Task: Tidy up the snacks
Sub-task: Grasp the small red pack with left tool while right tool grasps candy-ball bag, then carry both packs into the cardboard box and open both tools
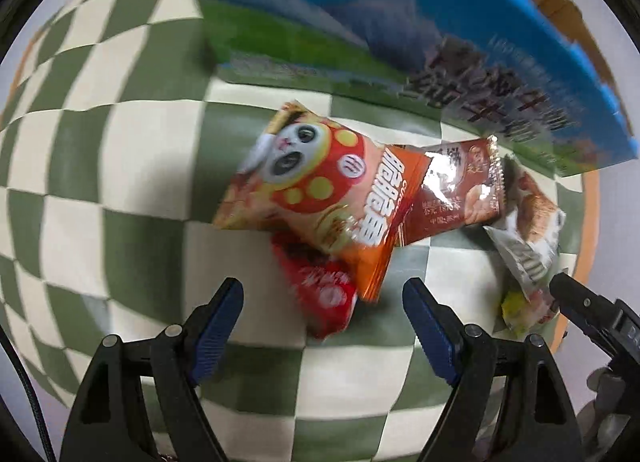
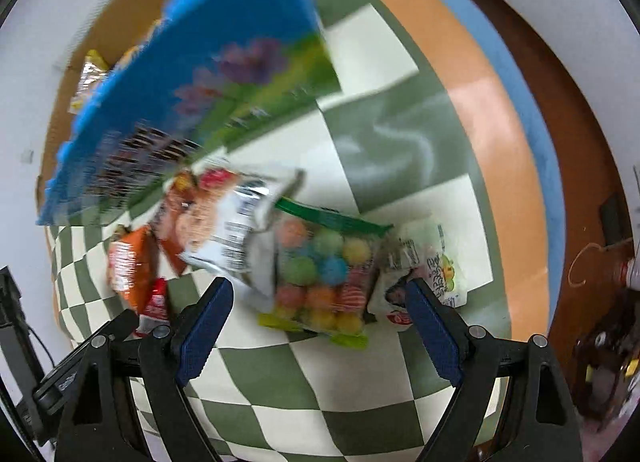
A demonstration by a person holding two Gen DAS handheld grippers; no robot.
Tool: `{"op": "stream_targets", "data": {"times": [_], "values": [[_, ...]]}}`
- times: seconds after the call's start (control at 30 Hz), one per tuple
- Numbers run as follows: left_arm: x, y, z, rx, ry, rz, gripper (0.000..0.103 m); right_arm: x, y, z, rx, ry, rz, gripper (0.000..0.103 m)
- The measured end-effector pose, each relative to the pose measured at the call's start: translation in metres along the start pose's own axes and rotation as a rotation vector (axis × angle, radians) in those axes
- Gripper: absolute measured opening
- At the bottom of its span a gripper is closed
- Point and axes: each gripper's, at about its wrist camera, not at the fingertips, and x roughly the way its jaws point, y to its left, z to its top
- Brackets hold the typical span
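Several snack packets lie on a green-and-white checked cloth (image 1: 120, 166) beside a blue-and-green carton (image 1: 360, 34). In the left wrist view my left gripper (image 1: 324, 294) stands open just above a small red packet (image 1: 320, 294), with an orange panda packet (image 1: 316, 186) and a brown packet (image 1: 460, 190) beyond it. In the right wrist view my right gripper (image 2: 320, 294) is open over a clear bag of coloured candy balls (image 2: 320, 274). A white-and-orange packet (image 2: 216, 226) overlaps that bag on the left, and a white packet (image 2: 432, 266) lies to its right.
The carton (image 2: 200, 94) has an open top with a yellow packet (image 2: 90, 78) inside. The cloth (image 2: 360, 382) ends at an orange border (image 2: 480, 102). A white packet (image 1: 528, 238) lies at the right of the left wrist view, with the other gripper's finger (image 1: 576, 298) beside it.
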Motion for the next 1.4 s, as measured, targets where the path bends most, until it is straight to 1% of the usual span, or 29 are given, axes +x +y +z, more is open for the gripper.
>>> {"op": "stream_targets", "data": {"times": [0.07,0.1,0.13,0.17,0.23,0.27,0.37,0.43,0.5,0.6,0.7,0.8,0.9,0.97,1.0,1.07,1.2,1.23,1.27,1.3,1.4], "values": [[0.008,-0.003,0.001,0.003,-0.012,-0.003,0.064,0.006,0.001,0.0,-0.006,-0.008,-0.013,0.09],[0.011,-0.004,0.0,0.0,-0.008,-0.003,0.047,0.008,0.004,0.001,-0.012,-0.011,-0.026,0.09],[0.014,-0.004,-0.001,-0.003,0.001,-0.006,0.044,0.01,0.008,0.002,-0.02,-0.015,-0.034,0.09],[0.014,-0.005,-0.003,0.0,-0.003,-0.008,0.044,0.011,0.013,0.003,-0.034,-0.021,-0.037,0.089],[0.011,-0.005,-0.007,0.017,-0.015,-0.002,0.043,0.014,0.019,0.001,-0.057,-0.014,-0.027,0.073],[0.011,-0.004,-0.011,0.021,-0.015,-0.002,0.043,0.017,0.023,0.0,-0.066,0.0,-0.047,0.068],[0.011,0.002,-0.029,0.018,-0.001,-0.005,0.043,0.03,0.023,-0.003,-0.062,0.02,-0.067,0.068],[0.01,0.01,-0.046,0.022,0.014,-0.013,0.043,0.039,0.018,-0.007,-0.044,0.046,-0.048,0.06],[0.01,0.016,-0.062,0.025,0.036,-0.02,0.043,0.043,0.018,-0.015,-0.051,0.058,-0.043,0.056],[0.01,0.024,-0.086,0.023,0.072,-0.033,0.043,0.044,0.022,-0.031,-0.103,0.071,-0.057,0.056],[0.014,0.03,-0.104,0.022,0.098,-0.037,0.043,0.047,0.025,-0.056,-0.155,0.111,-0.051,0.056],[0.018,0.032,-0.112,0.019,0.109,-0.041,0.044,0.052,0.027,-0.084,-0.207,0.158,-0.055,0.056],[0.026,0.033,-0.113,0.018,0.128,-0.042,0.045,0.058,0.028,-0.097,-0.235,0.169,-0.07,0.056],[0.033,0.035,-0.109,0.013,0.13,-0.041,0.046,0.06,0.03,-0.097,-0.222,0.167,-0.071,0.057],[0.039,0.039,-0.109,0.022,0.133,-0.034,0.047,0.063,0.03,-0.096,-0.209,0.173,-0.068,0.059],[0.046,0.034,-0.111,0.04,0.134,-0.019,0.047,0.064,0.031,-0.095,-0.186,0.175,-0.055,0.066],[0.05,0.022,-0.112,0.054,0.123,-0.005,0.046,0.07,0.031,-0.095,-0.162,0.155,-0.064,0.067],[0.049,0.021,-0.114,0.059,0.116,0.0,0.044,0.073,0.025,-0.096,-0.157,0.148,-0.065,0.067],[0.045,0.016,-0.114,0.065,0.113,0.002,0.043,0.073,0.018,-0.09,-0.154,0.138,-0.075,0.062],[0.043,0.013,-0.113,0.069,0.108,0.003,0.043,0.072,0.017,-0.09,-0.154,0.126,-0.086,0.054],[0.03,0.005,-0.12,0.076,0.087,-0.006,0.043,0.066,0.009,-0.092,-0.151,0.113,-0.063,0.053]]}}
